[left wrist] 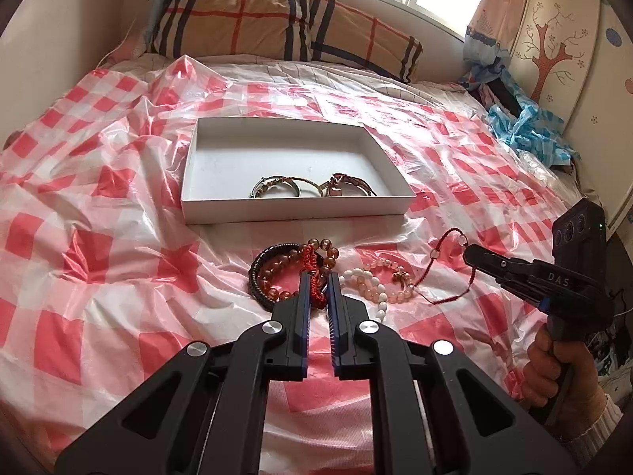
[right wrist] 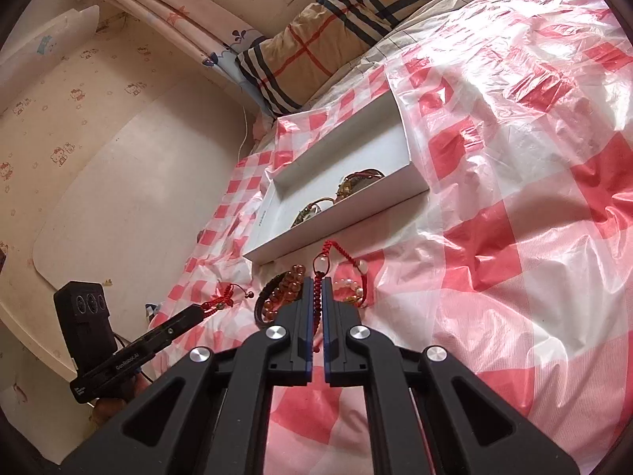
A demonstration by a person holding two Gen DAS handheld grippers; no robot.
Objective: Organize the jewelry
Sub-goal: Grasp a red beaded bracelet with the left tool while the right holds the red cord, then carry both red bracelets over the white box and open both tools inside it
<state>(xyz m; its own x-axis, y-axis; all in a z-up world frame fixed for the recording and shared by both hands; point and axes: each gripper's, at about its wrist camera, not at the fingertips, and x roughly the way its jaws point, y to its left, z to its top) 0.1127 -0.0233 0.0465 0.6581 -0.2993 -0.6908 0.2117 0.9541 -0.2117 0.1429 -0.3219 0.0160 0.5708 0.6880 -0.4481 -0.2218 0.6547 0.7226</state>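
My left gripper [left wrist: 318, 277] is shut on a red knotted cord bracelet [left wrist: 314, 273], held above the bed. From the right wrist view the left gripper [right wrist: 199, 310] shows that cord [right wrist: 221, 297] dangling from its tip. My right gripper [right wrist: 317, 279] is shut on a thin red string bracelet [right wrist: 328, 251] with clear beads; the right gripper [left wrist: 470, 255] is at the right of the left wrist view. A white box [left wrist: 292, 208] [right wrist: 336, 221] beyond holds two bracelets [left wrist: 277, 188] [left wrist: 348, 186]. A dark braided bracelet [left wrist: 255, 277], amber beads [left wrist: 285, 269] and a pale bead bracelet [left wrist: 376, 281] lie before it.
A crinkled red-and-white checked plastic sheet [left wrist: 118, 237] covers the bed. A plaid pillow [left wrist: 277, 23] lies at the head, blue plastic [left wrist: 522, 126] at the far right edge. A person's hand [left wrist: 554, 372] grips the right tool. A wall [right wrist: 118, 198] borders the bed's left side.
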